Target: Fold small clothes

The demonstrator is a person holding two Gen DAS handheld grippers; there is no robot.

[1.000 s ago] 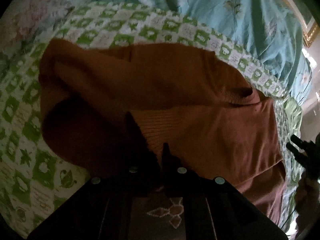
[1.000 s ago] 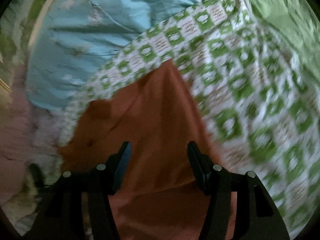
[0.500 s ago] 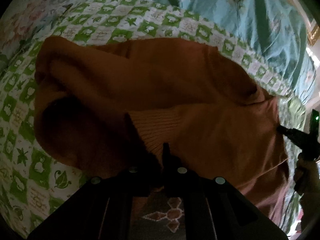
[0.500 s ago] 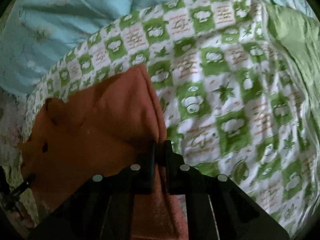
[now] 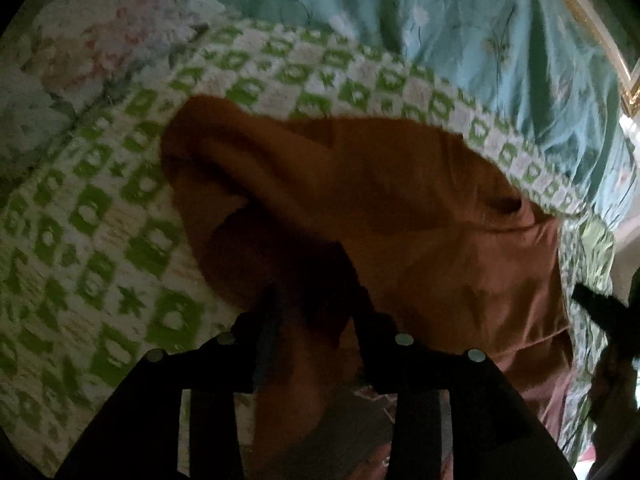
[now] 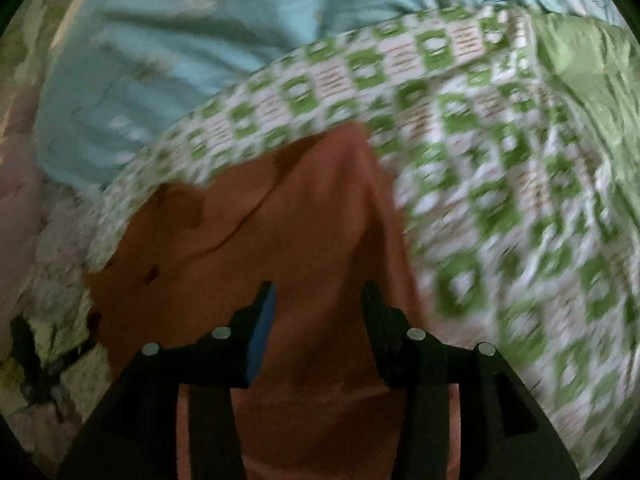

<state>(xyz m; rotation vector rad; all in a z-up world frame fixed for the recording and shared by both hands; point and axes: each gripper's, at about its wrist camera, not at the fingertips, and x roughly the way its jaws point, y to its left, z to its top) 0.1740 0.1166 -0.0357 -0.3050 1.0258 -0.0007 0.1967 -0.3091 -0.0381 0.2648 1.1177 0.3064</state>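
A rust-orange knit sweater (image 5: 400, 208) lies partly folded on a green-and-white checked quilt (image 5: 92, 216). My left gripper (image 5: 316, 308) is open, its fingers standing either side of a dark fold of the sweater's near edge. My right gripper (image 6: 318, 300) is open too, over the sweater's right part (image 6: 304, 220), with cloth between its fingers but not pinched. The right gripper also shows as a dark shape at the right edge of the left wrist view (image 5: 600, 308).
A teal flowered bedspread (image 5: 460, 40) lies beyond the quilt, with a pale floral cover (image 5: 88, 40) at the far left. A shiny green cloth (image 6: 592, 92) lies at the right. The checked quilt (image 6: 500, 200) spreads to the right of the sweater.
Both grippers have opened; half a second ago each was shut on the sweater. The sweater now lies released on the quilt, and both views have shifted with motion blur.
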